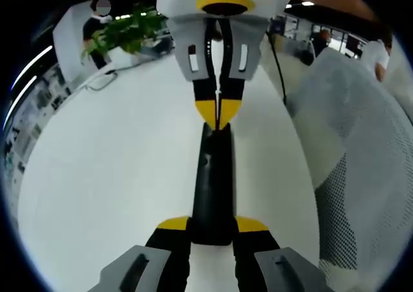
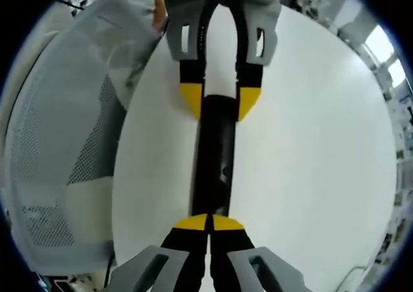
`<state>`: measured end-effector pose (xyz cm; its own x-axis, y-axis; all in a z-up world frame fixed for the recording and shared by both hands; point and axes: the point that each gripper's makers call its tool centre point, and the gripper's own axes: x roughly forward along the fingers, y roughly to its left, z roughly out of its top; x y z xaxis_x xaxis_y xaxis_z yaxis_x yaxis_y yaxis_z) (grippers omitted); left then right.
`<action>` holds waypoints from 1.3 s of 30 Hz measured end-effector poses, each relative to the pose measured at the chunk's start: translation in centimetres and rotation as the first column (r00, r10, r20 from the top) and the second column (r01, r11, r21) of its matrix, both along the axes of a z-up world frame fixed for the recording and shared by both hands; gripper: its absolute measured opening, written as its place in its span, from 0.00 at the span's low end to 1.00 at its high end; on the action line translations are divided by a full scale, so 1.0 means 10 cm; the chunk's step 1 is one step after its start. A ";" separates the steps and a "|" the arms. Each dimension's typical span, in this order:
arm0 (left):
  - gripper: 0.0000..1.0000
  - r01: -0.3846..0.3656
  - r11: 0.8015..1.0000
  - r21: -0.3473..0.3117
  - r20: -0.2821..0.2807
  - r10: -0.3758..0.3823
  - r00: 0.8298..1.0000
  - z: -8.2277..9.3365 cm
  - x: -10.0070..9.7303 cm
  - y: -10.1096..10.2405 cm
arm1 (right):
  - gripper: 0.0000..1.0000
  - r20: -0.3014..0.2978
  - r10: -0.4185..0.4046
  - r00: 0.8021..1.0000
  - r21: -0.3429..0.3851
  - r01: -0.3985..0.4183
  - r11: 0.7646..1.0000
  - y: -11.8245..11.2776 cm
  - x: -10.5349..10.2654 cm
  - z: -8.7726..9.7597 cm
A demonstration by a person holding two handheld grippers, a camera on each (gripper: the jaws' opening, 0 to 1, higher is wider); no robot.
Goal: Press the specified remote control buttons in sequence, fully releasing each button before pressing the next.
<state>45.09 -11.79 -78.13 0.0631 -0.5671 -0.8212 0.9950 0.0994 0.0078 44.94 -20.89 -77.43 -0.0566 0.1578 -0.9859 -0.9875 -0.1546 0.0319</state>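
Black and slim, the remote control (image 1: 211,188) lies lengthwise on the white table (image 1: 103,176), its near end clamped between our left gripper (image 1: 213,226) and its yellow-tipped jaws. Beyond, our right gripper (image 1: 218,111), jaws closed together on nothing, touches its tips to the remote's far end. Farther off stands a green plant (image 1: 126,30).
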 end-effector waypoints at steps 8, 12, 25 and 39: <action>0.24 -0.005 1.000 -0.003 0.001 0.005 1.000 0.00 -0.01 0.00 | 0.00 -0.007 -0.029 1.000 -0.016 0.029 0.999 0.00 0.00 0.00; 0.24 -0.004 1.000 -0.002 0.002 0.004 1.000 0.00 -0.01 0.00 | 0.00 -0.001 -0.033 0.999 -0.017 0.033 0.999 0.00 0.00 -0.01; 0.24 -0.002 1.000 0.001 0.002 0.002 1.000 0.00 -0.02 0.01 | 0.00 0.008 -0.083 0.996 0.018 0.083 0.996 0.00 -0.02 0.00; 0.24 0.003 1.000 0.001 0.001 -0.003 1.000 -0.01 -0.03 0.02 | 0.00 0.014 -0.099 0.995 0.029 0.098 0.995 -0.03 -0.01 0.04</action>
<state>44.79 -11.61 -78.20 0.0619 -0.5664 -0.8218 0.9953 0.0959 0.0089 44.81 -21.15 -77.06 -0.0238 0.1893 -0.9816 -0.9983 -0.0571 0.0132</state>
